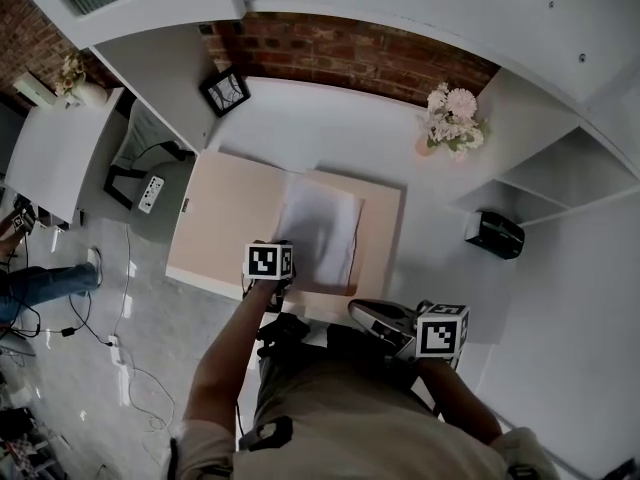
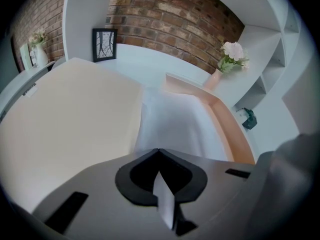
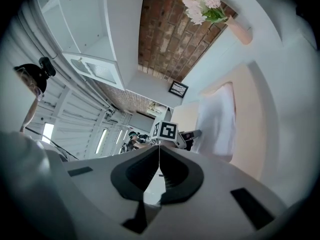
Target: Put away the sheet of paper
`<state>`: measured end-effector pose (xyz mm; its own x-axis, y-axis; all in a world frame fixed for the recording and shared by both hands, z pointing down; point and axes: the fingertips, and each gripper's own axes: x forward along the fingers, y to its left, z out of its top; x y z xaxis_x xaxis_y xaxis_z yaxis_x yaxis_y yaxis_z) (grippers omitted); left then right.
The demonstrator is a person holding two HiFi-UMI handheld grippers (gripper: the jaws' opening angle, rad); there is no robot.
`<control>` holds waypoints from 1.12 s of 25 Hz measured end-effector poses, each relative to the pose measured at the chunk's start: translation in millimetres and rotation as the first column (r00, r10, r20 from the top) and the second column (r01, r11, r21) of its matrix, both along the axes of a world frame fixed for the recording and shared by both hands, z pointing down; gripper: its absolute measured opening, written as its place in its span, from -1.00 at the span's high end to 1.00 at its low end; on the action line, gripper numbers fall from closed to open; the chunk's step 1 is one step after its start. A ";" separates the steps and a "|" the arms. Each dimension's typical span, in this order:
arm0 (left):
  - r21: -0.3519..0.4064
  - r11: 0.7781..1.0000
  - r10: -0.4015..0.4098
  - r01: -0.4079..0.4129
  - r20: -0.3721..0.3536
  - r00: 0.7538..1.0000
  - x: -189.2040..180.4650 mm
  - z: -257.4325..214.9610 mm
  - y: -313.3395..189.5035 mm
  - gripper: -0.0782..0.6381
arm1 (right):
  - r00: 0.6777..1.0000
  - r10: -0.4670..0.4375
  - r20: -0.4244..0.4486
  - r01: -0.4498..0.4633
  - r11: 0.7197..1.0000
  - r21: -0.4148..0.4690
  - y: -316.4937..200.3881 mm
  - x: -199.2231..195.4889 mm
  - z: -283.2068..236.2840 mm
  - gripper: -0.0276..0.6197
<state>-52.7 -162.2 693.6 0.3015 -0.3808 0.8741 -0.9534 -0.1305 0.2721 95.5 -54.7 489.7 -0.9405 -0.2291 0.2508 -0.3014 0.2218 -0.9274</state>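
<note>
Head view: peach folder (image 1: 225,218) lay open on white desk (image 1: 300,128), sheet of paper (image 1: 320,230) on it. Left gripper (image 1: 278,256) at sheet's near-left corner, its cube hid that corner. Right gripper (image 1: 358,313) off folder's near edge. Flower vase (image 1: 450,120), picture frame (image 1: 225,90) by back wall; black obj (image 1: 494,234) on side shelf, too small to ID.

Left gripper view: jaws closed on sheet's near edge, white strip betw them. Sheet blurred.

Right gripper view: jaws together, nothing betw them. View tilted; sheet partly behind left gripper.

White desk (image 1: 330,133) bears peach folder (image 1: 225,218), flower vase (image 1: 450,120), picture frame (image 1: 225,91).
</note>
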 end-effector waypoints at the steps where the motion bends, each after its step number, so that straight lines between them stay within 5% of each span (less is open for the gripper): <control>1: -0.003 1.000 0.002 -0.002 -0.005 1.000 2.0 -0.1 1.2 0.73 | 1.000 -0.004 0.001 0.004 1.000 -0.005 2.1 -0.7 -0.1 0.83; 28: -0.043 0.999 0.002 -0.004 -0.041 0.999 21.4 2.3 1.9 0.73 | 0.999 -0.029 0.015 0.030 0.999 -0.013 -2.1 4.7 3.0 0.83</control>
<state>-31.4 -160.3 695.9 0.3384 -0.3425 0.8765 -0.9410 -0.1208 0.3162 100.3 -56.9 492.7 -0.9504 -0.1980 0.2399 -0.2812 0.2178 -0.9346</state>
